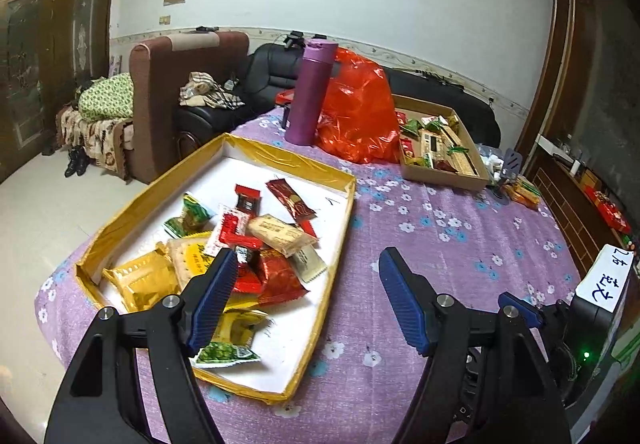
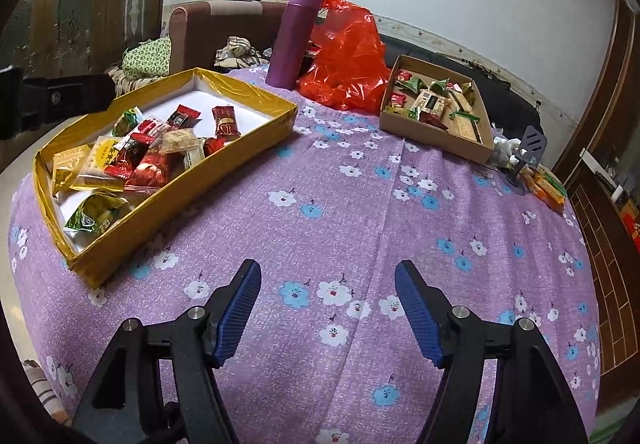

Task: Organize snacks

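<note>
The snacks [image 1: 248, 244] lie heaped in a gold tray [image 1: 292, 163] with a white floor, at the left of the surface [image 2: 320, 211], which wears a purple cloth with white and blue flowers. In the heap are red wrappers, a pale biscuit pack [image 1: 280, 234], gold packets [image 1: 140, 280] and green packets [image 1: 224, 354], several lying across one another; the far end of the tray is bare. Farther back on the right stands a brown box [image 2: 436, 135] holding more snacks [image 2: 436, 103]: green triangular packets, small red ones and long bars lying side by side. Between the two containers stand a purple flask [image 2: 290, 39], upright, and a crumpled red bag [image 2: 348, 55] just beside it. Past the box, near the surface's right edge, lie a few orange and green packs [image 2: 546, 183]. The left claw [image 1: 308, 268] hangs over the near end of the tray, its jaws apart and nothing between them; its left finger [image 1: 214, 296] shows in front of the heap. The right claw [image 2: 326, 284] is over bare cloth, jaws apart and empty. A brown sofa [image 1: 168, 91] stands behind.
</note>
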{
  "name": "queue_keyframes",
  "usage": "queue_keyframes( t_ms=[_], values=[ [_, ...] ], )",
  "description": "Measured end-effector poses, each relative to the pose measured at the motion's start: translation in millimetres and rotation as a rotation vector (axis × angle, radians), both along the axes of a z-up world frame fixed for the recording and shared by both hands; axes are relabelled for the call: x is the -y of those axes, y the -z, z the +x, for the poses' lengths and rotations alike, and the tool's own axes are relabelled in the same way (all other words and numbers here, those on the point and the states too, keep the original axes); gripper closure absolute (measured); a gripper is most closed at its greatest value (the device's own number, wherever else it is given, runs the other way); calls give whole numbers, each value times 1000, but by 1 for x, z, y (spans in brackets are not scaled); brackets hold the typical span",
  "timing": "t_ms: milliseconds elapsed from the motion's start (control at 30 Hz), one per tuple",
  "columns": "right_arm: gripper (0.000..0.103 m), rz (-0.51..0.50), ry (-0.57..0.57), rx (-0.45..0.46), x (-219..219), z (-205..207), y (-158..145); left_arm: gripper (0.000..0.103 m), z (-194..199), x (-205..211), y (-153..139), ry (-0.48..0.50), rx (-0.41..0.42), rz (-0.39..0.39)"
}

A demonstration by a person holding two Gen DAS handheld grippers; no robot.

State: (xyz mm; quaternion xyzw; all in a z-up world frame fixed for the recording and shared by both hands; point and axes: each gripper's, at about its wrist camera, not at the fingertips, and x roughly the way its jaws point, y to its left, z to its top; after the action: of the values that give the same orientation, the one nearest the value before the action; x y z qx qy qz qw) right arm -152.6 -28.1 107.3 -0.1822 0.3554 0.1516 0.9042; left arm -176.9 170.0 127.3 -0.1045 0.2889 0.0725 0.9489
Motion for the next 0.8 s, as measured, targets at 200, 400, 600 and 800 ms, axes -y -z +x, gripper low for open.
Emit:
queue_keyframes(
  t_ms=[200, 400, 600, 800],
  values=[
    [29, -14, -7, -4, -4, 1, 3, 30, -3, 0, -1, -30, 17, 40],
    [28, -27, 5, -14, -4, 4, 7, 25, -2, 0, 0, -43, 21, 56],
    [28, -32, 17, -24, -3, 6, 10, 25, -2, 0, 0, -44, 21, 58],
    [28, -33, 19, -27, -2, 7, 11, 25, -7, -2, -3, -67, 45, 72]
  ],
)
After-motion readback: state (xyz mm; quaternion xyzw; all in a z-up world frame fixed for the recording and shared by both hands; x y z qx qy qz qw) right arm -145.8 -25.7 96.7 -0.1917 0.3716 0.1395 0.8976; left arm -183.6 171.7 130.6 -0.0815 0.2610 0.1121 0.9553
